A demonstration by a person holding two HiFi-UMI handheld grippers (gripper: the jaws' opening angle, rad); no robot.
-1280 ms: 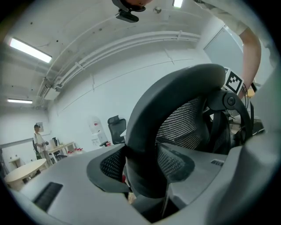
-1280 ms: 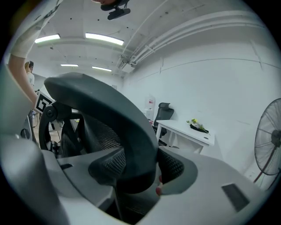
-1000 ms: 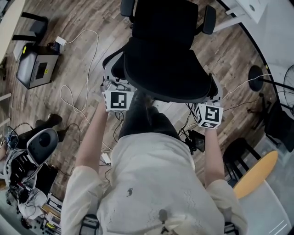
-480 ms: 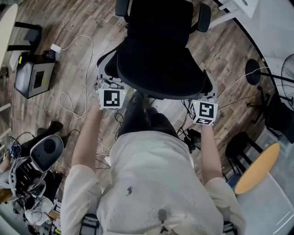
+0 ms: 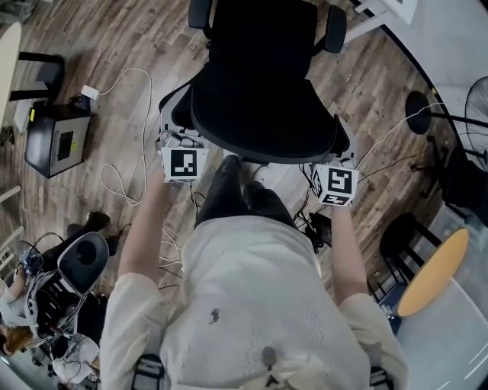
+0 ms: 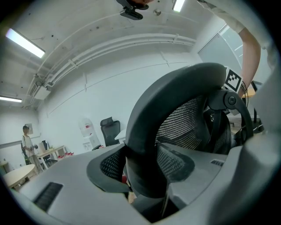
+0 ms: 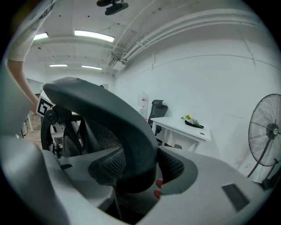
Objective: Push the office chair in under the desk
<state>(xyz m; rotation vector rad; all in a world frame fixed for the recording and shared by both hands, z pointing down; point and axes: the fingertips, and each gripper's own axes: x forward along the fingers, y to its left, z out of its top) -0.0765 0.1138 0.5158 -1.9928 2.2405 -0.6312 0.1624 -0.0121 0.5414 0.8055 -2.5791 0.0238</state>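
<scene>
Shifted toward the frame's top since the earlier picture, the black mesh office chair [image 5: 263, 99] is pinched at its backrest rim by left gripper [image 6: 140, 176] and right gripper [image 7: 136, 171] alike, directly ahead of both. The white desk [image 5: 396, 9] is seen beyond at upper right; the path is flanked by a white cable [image 5: 145, 99] and black fan base [image 5: 418, 113].

Head view: the chair [image 5: 263, 99] back covers the jaws of the left tongs [image 5: 183, 160] and the right tongs [image 5: 335, 183]; only their marker cubes show. The chair's base is hidden under its seat, and its far end is cut off by the top edge. The surface [image 5: 393, 9] is only a white corner at the top edge. Right gripper view: the fan [image 7: 266, 132] is clipped by the dark rim. Left gripper view: the person [image 6: 27, 140] at far left is too small to make out.
</scene>
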